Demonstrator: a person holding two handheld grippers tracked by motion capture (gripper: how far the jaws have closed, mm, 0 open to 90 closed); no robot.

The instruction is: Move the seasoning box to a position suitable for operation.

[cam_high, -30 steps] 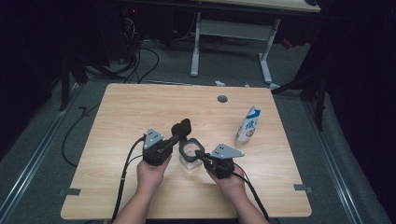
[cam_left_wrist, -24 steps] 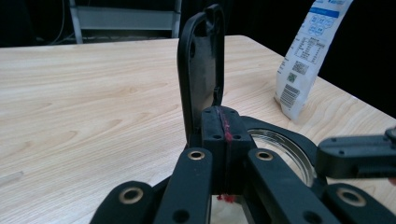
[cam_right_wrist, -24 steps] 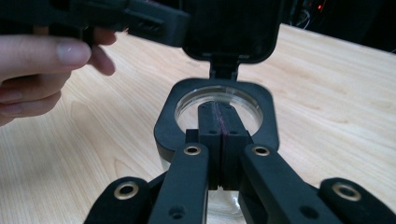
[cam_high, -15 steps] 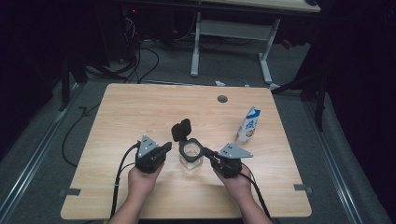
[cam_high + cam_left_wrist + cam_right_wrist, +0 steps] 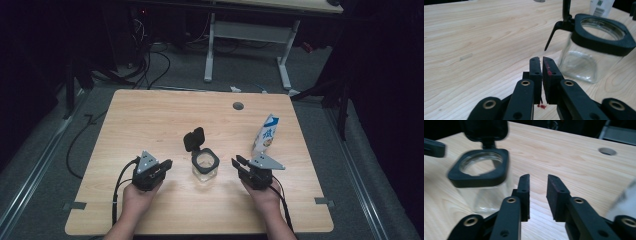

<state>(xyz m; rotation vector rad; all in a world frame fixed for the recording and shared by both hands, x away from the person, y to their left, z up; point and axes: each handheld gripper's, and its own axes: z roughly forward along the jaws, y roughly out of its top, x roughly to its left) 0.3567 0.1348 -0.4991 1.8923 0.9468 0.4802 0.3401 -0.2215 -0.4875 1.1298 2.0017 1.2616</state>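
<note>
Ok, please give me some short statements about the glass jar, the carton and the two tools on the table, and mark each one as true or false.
1. The lid of the glass jar stands open. True.
2. The left tool grips the jar. False: it is beside the jar, apart from it, with nothing between its jaws, which have just been opening slightly.
3. The milk carton stands upright on the table. True.
4. The carton lies inside the jar. False: the jar looks empty, and the carton stands apart from it, beyond the right tool.
5. The right tool holds nothing. True: its jaws stand apart, having just been opening, with nothing between them.
</note>
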